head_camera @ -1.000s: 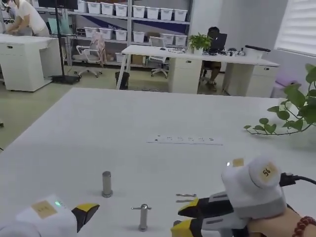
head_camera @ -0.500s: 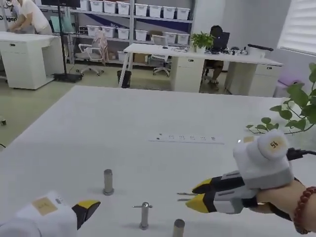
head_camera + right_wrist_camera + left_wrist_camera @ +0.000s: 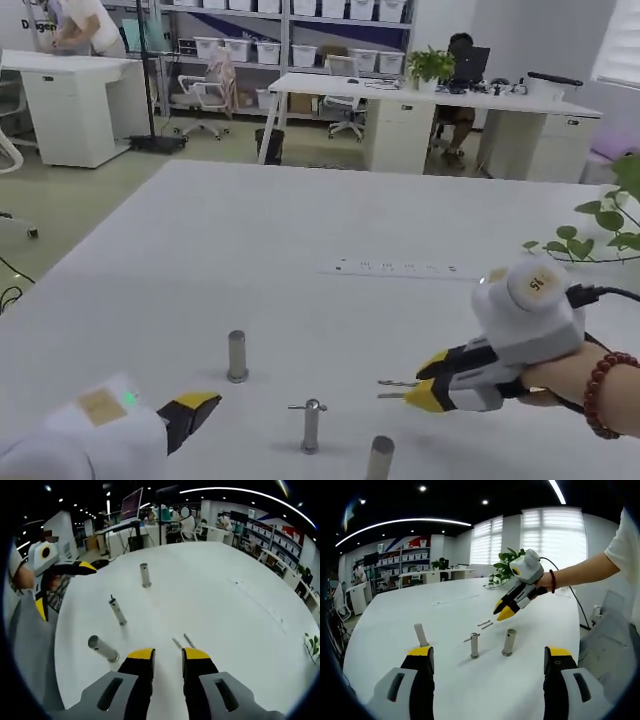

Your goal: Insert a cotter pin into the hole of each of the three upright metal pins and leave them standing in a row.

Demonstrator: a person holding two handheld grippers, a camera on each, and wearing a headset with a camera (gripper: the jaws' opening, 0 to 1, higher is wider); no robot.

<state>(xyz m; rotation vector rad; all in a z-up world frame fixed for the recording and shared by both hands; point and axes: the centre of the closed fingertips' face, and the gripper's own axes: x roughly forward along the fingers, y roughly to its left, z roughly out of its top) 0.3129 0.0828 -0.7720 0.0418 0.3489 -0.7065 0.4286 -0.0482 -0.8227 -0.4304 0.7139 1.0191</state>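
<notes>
Got three metal pins [image 3: 237, 357] standing in a row on the white table [image 3: 300, 230], dull grey, the middle pin [image 3: 311, 425] with a cotter pin [image 3: 303, 406] crossways near its top. Spotting two loose cotter pins [image 3: 397, 388] at its 2 o'clock, just off the right gripper [image 3: 415, 385], jaws narrow and empty. Left gripper view settles the left gripper [image 3: 488, 652]: jaws wide, empty, at 9 o'clock.

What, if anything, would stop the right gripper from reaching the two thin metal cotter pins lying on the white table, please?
Probably yes. The right gripper hovers just short of the cotter pins, jaws slightly apart and pointing at them, with bare table between. The nearest upright metal pin stands aside.
</notes>
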